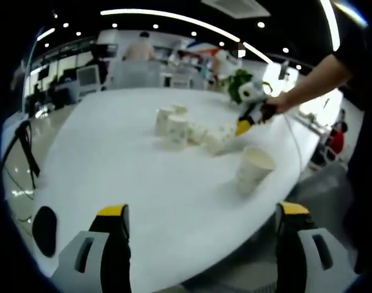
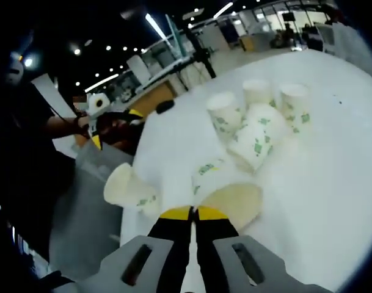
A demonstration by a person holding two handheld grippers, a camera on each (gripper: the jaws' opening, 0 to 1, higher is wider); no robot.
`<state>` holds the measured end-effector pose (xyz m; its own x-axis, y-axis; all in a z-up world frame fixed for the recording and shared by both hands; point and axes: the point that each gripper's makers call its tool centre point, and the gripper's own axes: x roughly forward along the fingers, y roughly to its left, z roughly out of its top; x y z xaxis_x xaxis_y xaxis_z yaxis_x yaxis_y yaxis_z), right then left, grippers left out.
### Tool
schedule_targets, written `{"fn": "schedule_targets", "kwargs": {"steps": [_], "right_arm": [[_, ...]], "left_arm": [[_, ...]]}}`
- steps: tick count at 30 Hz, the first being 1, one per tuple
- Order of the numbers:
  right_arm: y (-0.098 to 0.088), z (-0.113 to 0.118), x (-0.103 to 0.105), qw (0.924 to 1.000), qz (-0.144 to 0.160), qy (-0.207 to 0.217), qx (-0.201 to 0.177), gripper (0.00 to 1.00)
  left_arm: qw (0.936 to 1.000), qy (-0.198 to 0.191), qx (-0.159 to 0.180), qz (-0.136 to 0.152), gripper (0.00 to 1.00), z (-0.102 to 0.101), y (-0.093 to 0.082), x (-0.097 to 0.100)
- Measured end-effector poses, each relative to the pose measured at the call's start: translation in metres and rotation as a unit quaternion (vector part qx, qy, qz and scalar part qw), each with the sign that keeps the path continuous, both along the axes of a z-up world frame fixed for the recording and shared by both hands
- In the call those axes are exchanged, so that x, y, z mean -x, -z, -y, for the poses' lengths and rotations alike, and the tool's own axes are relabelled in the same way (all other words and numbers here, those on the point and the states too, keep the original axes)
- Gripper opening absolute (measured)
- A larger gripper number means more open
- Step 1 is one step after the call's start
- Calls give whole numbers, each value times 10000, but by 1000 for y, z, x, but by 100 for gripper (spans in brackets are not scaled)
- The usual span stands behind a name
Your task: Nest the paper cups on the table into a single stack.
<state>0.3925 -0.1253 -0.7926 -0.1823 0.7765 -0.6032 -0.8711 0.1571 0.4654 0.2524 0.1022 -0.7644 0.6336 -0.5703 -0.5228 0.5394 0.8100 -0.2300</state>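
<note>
Several white paper cups with green prints stand or lie in a cluster point(image 1: 176, 128) at the middle of the white table point(image 1: 112, 171). One cup stands apart point(image 1: 254, 169) near the table's edge, also seen as a cup by the edge point(image 2: 127, 189). My right gripper point(image 2: 193, 213) is shut on the rim of a cup lying on its side point(image 2: 225, 192); from the other hand's view that right gripper point(image 1: 245, 125) reaches in from the right to the lying cup point(image 1: 219, 142). My left gripper point(image 1: 201, 226) is open, empty, over the near edge.
Beyond the held cup are upright cups point(image 2: 225, 113) and a tipped cup point(image 2: 253, 143). The left gripper point(image 2: 115, 127) shows past the table edge, held by a person's hand. A dark round object point(image 1: 44, 229) lies at the table's left edge. Chairs and desks stand behind.
</note>
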Motion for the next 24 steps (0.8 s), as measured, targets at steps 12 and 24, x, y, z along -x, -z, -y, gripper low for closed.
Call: {"fn": "schedule_targets", "kwargs": {"steps": [12,24], "right_arm": [[-15,5,6,9995,264,98,111,0],[-30,14,6,9946,813,40,647,0]], "left_arm": [[9999,130,9,90,98,4,-6,-1],[9992,364,-5,172,98,6,-11,-6]]}}
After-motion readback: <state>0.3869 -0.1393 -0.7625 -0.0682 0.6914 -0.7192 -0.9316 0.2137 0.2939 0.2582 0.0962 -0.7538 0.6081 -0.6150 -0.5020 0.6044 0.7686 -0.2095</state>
